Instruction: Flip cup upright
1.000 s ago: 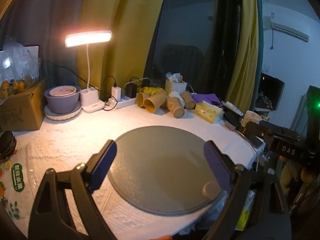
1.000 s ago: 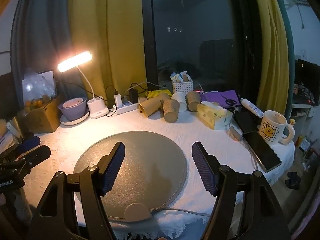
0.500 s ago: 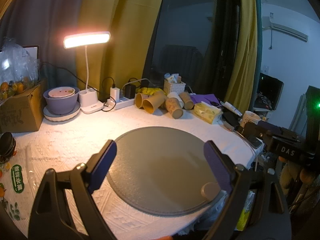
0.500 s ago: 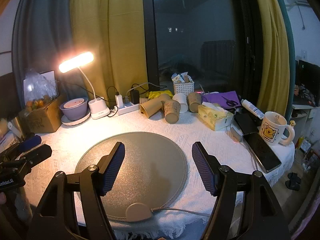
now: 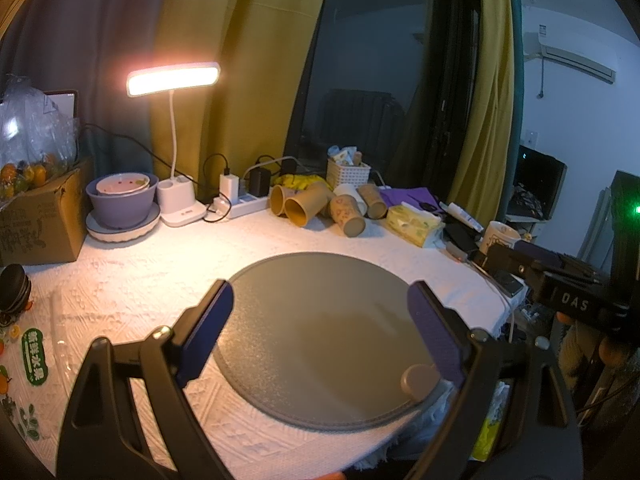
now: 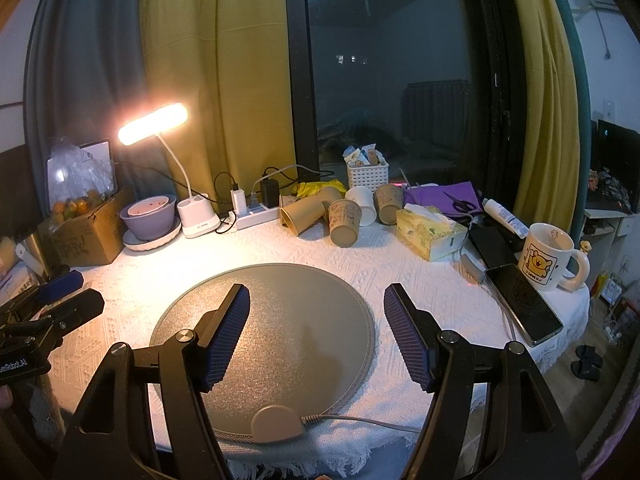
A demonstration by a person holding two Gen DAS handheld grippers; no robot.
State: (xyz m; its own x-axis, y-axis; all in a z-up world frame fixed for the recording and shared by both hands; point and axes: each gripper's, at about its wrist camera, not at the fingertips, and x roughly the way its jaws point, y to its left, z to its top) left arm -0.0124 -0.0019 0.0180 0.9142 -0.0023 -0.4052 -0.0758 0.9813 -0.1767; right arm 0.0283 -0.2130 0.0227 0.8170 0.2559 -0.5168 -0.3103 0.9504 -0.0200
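Several brown paper cups (image 5: 348,214) lie on their sides in a cluster at the back of the table, also in the right wrist view (image 6: 344,222). One white cup (image 6: 361,205) lies among them. My left gripper (image 5: 320,324) is open and empty, held above the near edge of a round grey mat (image 5: 320,320). My right gripper (image 6: 316,328) is open and empty above the same mat (image 6: 280,320). Both grippers are well short of the cups. The right gripper's body shows at the right edge of the left wrist view (image 5: 560,288).
A lit desk lamp (image 6: 154,124), a purple bowl on a plate (image 6: 150,220), a power strip (image 6: 256,216) and a white basket (image 6: 367,176) line the back. A tissue box (image 6: 430,232), a phone (image 6: 524,304) and a mug (image 6: 548,256) are right. A cardboard box (image 5: 36,220) is left.
Both grippers have drifted slightly, so the views shifted a little; both stay open and empty. Nothing on the table has moved.
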